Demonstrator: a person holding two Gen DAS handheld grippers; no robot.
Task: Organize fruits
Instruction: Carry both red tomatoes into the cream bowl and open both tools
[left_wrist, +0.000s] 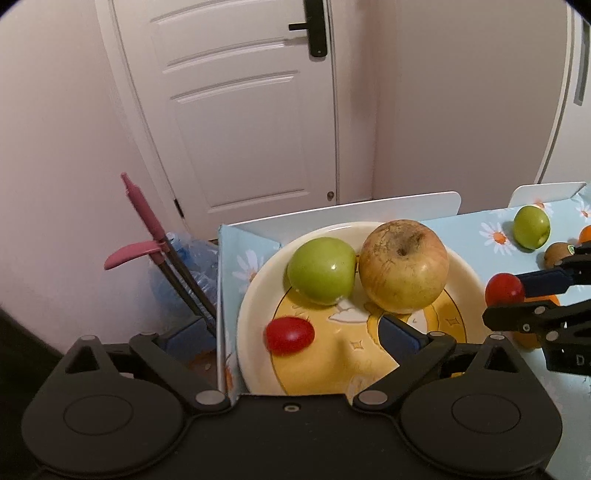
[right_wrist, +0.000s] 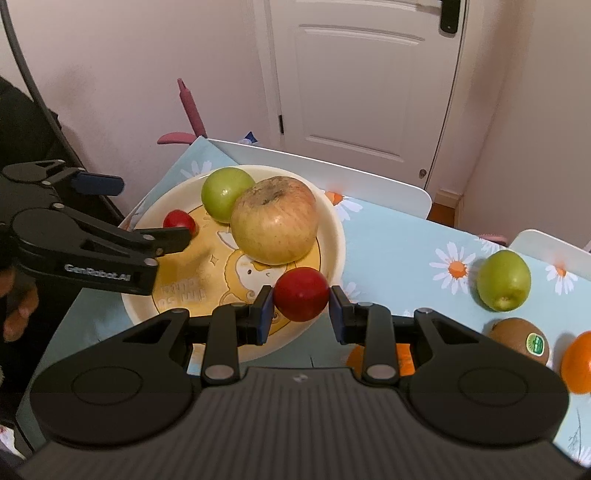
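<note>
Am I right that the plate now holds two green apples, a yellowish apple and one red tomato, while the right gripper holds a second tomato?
Not quite: the plate holds one green apple, not two. The other green apple lies on the tablecloth, as the right wrist view shows. The yellowish apple, tomato and right gripper are as you say.

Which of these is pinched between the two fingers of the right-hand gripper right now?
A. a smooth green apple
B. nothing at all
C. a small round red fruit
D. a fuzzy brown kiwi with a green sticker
C: the right gripper has its blue pads pressed on either side of the small round red fruit, held above the near rim of the cream cartoon-printed plate.
</note>
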